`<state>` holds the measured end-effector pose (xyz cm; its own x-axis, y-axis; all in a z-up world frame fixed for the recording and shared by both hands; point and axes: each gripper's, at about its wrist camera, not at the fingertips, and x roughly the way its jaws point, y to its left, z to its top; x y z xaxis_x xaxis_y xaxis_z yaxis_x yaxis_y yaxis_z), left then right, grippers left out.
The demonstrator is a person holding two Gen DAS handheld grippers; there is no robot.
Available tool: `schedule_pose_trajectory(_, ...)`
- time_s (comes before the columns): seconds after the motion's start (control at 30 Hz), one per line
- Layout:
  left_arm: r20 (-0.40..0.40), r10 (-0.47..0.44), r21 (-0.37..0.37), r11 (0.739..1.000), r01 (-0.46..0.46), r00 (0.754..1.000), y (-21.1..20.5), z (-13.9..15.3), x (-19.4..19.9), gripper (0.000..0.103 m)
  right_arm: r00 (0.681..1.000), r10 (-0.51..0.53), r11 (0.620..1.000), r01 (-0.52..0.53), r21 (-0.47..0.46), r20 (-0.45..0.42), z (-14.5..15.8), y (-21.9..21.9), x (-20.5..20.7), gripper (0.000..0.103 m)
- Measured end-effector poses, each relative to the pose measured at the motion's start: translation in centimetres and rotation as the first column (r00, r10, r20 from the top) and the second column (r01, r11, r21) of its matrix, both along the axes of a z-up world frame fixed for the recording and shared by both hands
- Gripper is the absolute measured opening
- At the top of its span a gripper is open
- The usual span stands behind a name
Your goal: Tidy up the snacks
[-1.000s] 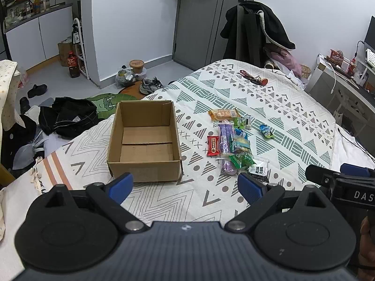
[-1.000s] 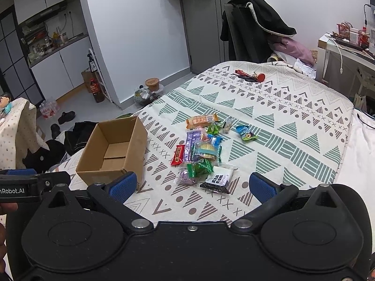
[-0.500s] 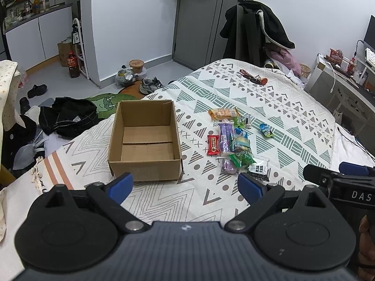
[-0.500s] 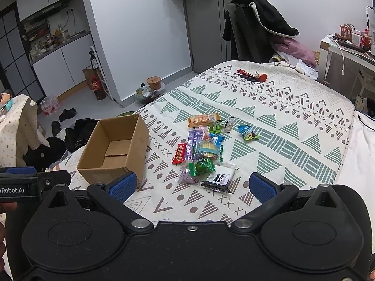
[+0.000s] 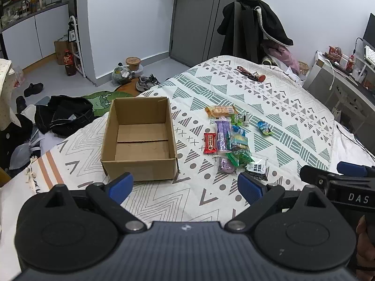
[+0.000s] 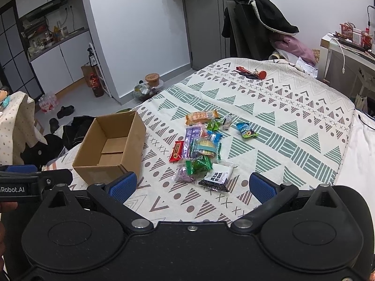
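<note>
On the bed (image 5: 293,121) an open cardboard box (image 5: 140,140) sits left of a loose cluster of snacks (image 5: 230,140). The left gripper (image 5: 185,186) hovers near the bed's near edge, jaws spread wide and holding nothing; the box lies just beyond its left finger, the snacks beyond its right. The right gripper (image 6: 192,186) also has its jaws spread and bare, with the black-and-white packet (image 6: 216,178) nearest, just beyond and between them.

We are in a small home bedroom: a bed (image 5: 269,107) with patterned cover, shoes (image 5: 146,83) on the floor, kitchen cabinets (image 6: 59,64) beyond.
</note>
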<state>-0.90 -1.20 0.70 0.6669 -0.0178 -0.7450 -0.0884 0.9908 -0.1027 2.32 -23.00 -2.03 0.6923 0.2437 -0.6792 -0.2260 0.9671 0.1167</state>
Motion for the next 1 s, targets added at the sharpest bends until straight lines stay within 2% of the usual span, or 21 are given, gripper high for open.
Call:
schedule_pose_trajectory(0.6, -0.052, -0.05, -0.036, 0.998, 0.048, 0.997, -1.7, -3.3, 4.7, 0.095, 0.997, -0.064, 0.998, 0.065, 0.007, -0.052, -3.5, -2.6, 4.1, 0.103)
schedule_pose_trajectory(1.0, -0.08, -0.068, -0.043, 0.997, 0.065, 0.994, -3.6, -5.2, 7.6, 0.095, 0.991, -0.093, 0.994, 0.098, 0.049, -0.095, -5.8, -4.8, 6.6, 0.103)
